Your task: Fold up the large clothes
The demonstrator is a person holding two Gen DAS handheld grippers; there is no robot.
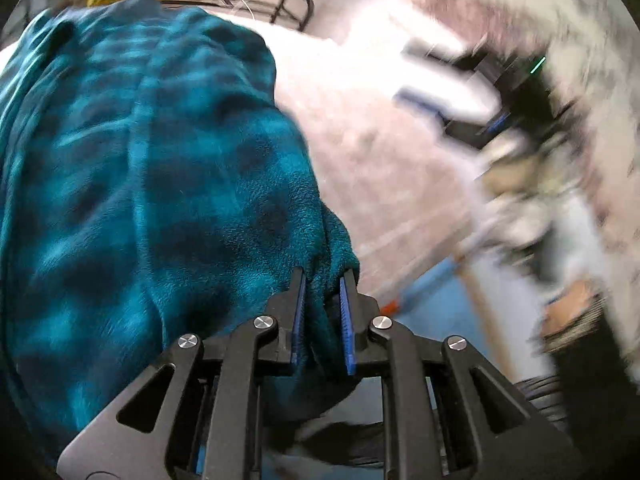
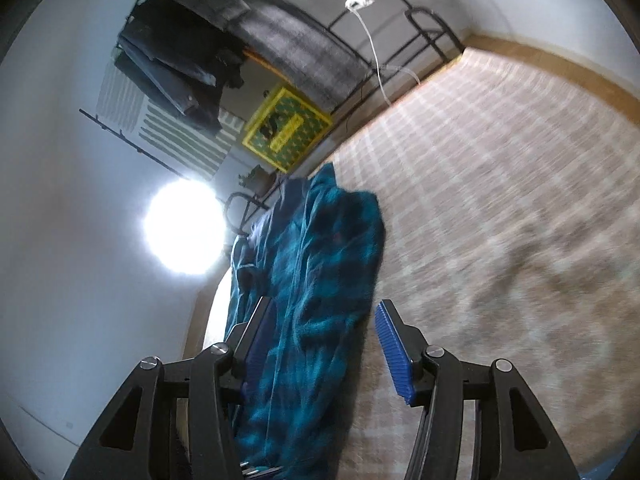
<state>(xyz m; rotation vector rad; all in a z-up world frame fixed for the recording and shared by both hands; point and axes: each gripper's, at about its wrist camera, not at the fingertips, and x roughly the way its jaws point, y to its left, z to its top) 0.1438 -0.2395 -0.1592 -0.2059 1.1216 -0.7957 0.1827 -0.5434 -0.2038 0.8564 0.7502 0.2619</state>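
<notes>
The teal plaid fleece [image 1: 132, 184] fills the frame's left, on the bed [image 2: 500, 184]. The left claw [image 1: 323, 312] pinches its edge; the right claw [image 2: 324, 340], bottom centre, stands spread over it. Pinch firmly before lifting, keeping edges aligned.

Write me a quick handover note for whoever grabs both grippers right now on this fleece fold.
Left gripper: shut on a bunched edge of the teal plaid fleece garment.
Right gripper: jaws apart, with fleece lying between them; the pads are not pressing on it.
The garment lies rumpled along one side of the checked beige bedspread.
Done: no neat fold shows yet.
Left: grip with the right, spread the garment flat, then fold. Left wrist view is blurred, so check details.
</notes>
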